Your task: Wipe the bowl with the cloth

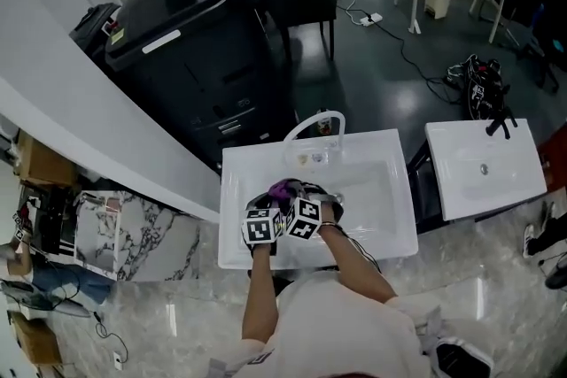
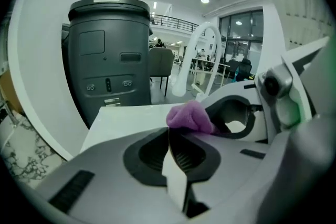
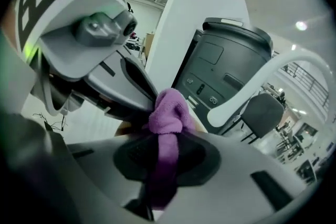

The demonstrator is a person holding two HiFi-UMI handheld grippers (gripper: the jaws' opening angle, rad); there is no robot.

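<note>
Overhead, white sink [image 1: 381, 221] sits mid-frame; only gripper views show right gripper [image 3: 163, 150] pinching purple cloth [image 3: 168, 113], left gripper [image 2: 170, 140] clamped on thin white edge [image 2: 176, 180].

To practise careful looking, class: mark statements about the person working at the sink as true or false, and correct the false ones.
1. The right gripper has a purple cloth between its fingers. True.
2. The left gripper has its fingers wide apart with nothing between them. False: they are closed on a thin white piece.
3. Both grippers are over the white sink. True.
4. The faucet on that sink is black. False: it is a white arch.
</note>
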